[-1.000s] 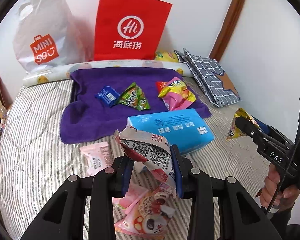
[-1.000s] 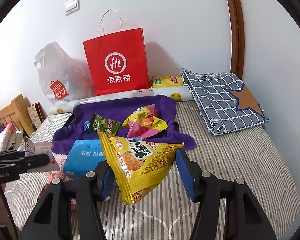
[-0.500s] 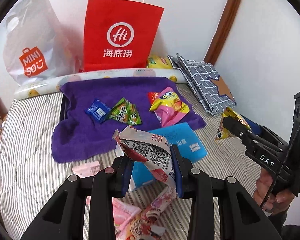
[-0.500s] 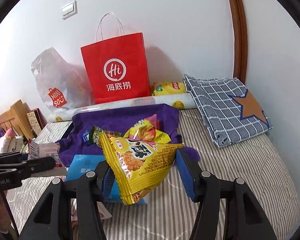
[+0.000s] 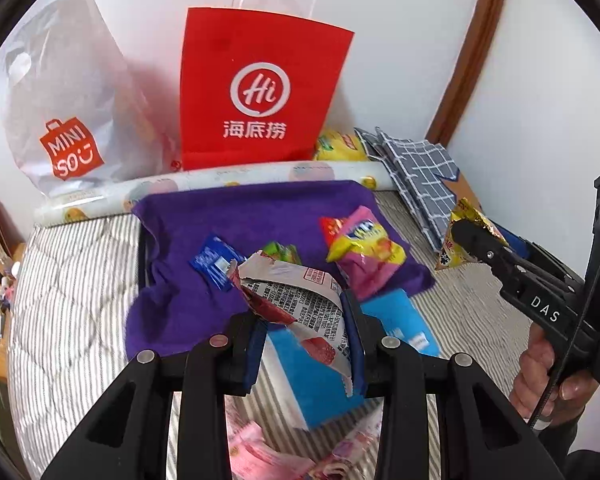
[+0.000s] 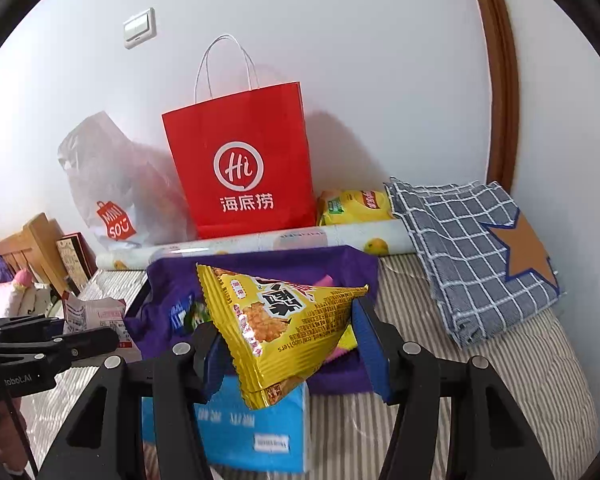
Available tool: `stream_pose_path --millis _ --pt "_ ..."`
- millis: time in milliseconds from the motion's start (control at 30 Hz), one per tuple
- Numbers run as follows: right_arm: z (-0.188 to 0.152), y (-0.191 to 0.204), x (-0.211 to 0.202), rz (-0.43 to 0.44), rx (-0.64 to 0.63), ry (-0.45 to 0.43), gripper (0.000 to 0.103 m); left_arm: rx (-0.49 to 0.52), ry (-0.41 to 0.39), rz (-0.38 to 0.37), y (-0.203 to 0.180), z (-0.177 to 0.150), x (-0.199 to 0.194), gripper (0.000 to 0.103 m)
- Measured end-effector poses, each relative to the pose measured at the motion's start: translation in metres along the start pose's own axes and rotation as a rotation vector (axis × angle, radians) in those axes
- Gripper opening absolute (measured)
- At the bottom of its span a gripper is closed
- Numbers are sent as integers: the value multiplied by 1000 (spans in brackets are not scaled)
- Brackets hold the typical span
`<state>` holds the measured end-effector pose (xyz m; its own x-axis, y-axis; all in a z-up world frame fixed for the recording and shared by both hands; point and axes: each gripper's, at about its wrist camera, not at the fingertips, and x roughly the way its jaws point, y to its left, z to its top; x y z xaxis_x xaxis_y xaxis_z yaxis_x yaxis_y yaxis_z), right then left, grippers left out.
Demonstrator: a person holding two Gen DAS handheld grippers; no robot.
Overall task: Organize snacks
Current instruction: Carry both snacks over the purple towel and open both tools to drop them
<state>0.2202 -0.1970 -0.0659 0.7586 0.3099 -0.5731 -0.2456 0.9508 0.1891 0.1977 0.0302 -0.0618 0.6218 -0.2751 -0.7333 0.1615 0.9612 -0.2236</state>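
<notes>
Both tools are loaded: left tool (image 5: 304, 334) clenches a crumpled white-and-red printed snack wrapper (image 5: 300, 300), right tool (image 6: 288, 344) grips a yellow triangular foil snack bag (image 6: 276, 320). I carry both above the striped bed (image 5: 72, 308) toward the purple towel (image 5: 204, 216), aiming for bare cloth beside the packets there; I release low, one at a time.

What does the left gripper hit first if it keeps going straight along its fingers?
Probably the purple towel, near the blue packet and green packet. Depth is unclear; the held torn wrapper hides part of the line.
</notes>
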Motion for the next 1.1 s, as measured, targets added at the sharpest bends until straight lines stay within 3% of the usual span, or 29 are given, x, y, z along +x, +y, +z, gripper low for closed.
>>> stream_pose_path --millis 600,967,1100 --pt "53 17 71 25 -35 -1 55 -11 -21 50 36 61 41 35" --pt "35 22 128 49 -100 69 55 -33 41 25 62 72 97 35" --pt "26 24 151 34 -106 149 55 -56 81 14 74 67 111 35"
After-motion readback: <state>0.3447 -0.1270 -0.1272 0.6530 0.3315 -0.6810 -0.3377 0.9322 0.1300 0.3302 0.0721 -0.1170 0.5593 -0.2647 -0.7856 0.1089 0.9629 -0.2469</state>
